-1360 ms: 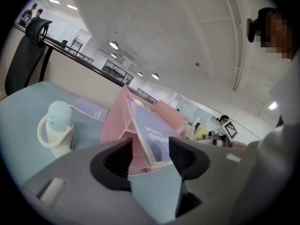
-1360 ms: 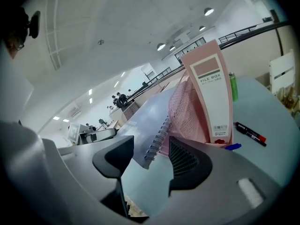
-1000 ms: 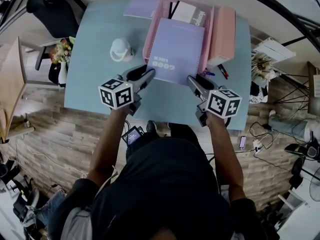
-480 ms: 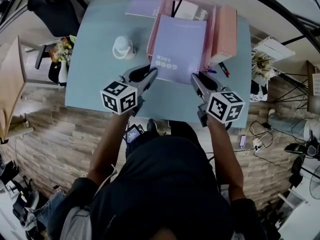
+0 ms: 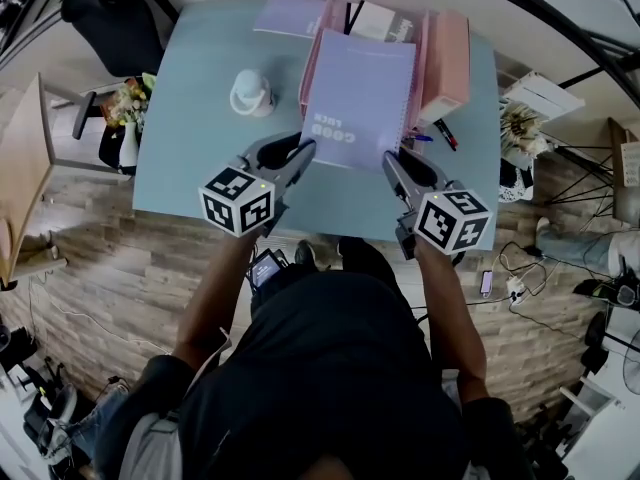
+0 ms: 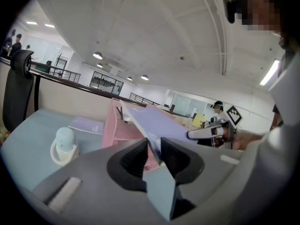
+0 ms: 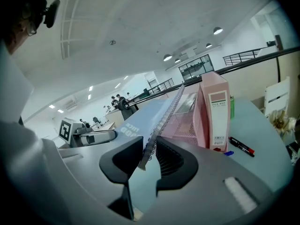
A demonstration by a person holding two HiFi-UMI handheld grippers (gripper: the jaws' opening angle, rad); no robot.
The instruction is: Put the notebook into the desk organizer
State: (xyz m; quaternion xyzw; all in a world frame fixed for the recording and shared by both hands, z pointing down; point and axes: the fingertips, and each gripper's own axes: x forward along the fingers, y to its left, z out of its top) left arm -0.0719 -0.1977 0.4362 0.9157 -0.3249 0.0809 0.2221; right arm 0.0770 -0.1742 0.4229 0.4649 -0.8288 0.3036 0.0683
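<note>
A lavender spiral notebook (image 5: pixel 358 93) hangs tilted over the pink mesh desk organizer (image 5: pixel 318 43), its far edge toward the organizer. My left gripper (image 5: pixel 308 147) is shut on its near left corner, and my right gripper (image 5: pixel 388 156) is shut on its near right corner at the spiral. In the left gripper view the notebook (image 6: pixel 161 123) runs up out of the left gripper (image 6: pixel 154 150). The right gripper (image 7: pixel 151 150) pinches the wire binding of the notebook (image 7: pixel 140 121). Both pairs of jaws have just been closing, with the notebook's edge between them.
A pink file box (image 5: pixel 447 58) stands right of the organizer, with pens (image 5: pixel 440 138) lying near it. A white cup-like object (image 5: pixel 250 93) sits to the left on the blue table (image 5: pixel 190 158). A second lavender notebook (image 5: pixel 288 13) lies at the back. Flowers (image 5: pixel 128 108) stand off the table's left edge.
Both grippers have closed on the notebook's near corners and risen. The notebook's near edge has lifted and the notebook has shifted slightly toward the organizer.
</note>
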